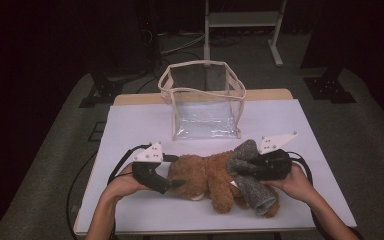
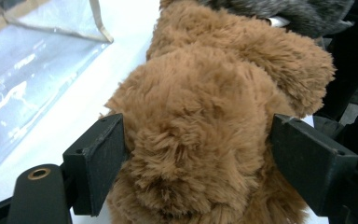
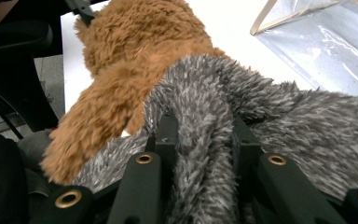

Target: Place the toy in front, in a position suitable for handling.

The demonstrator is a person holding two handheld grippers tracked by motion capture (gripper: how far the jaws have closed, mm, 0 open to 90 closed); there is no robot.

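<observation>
A brown teddy bear (image 1: 205, 176) lies stretched across the near half of the white desk (image 1: 130, 125), its long axis running side to side between the two hands, with a grey fuzzy sock (image 1: 250, 175) draped over the end that points toward the person's right. In the high view the sock runs slantwise across that end, from a tip near the far side down to a cuff near the front edge. The right claw (image 1: 240, 170) is clenched on a bunched fold of the sock — its own view shows the grey pile squeezed tight between the black jaws, the bear's brown fur just beyond. The left claw (image 1: 180, 183) sits at the opposite end, its jaws set on either side of a rounded, furry part of the bear; the pads touch the fur but do not look to bite into it, so the hold reads as slack rather than firm. Behind the toy, well apart toward the far edge, stands a clear plastic bag (image 1: 203, 102) with tan trim, mouth open upward. By the look of it, the sock is being worked along the bear's length — the right hand is the one on the sock, the left merely steadying, and any pull would run along the toy's axis toward the left claw.
</observation>
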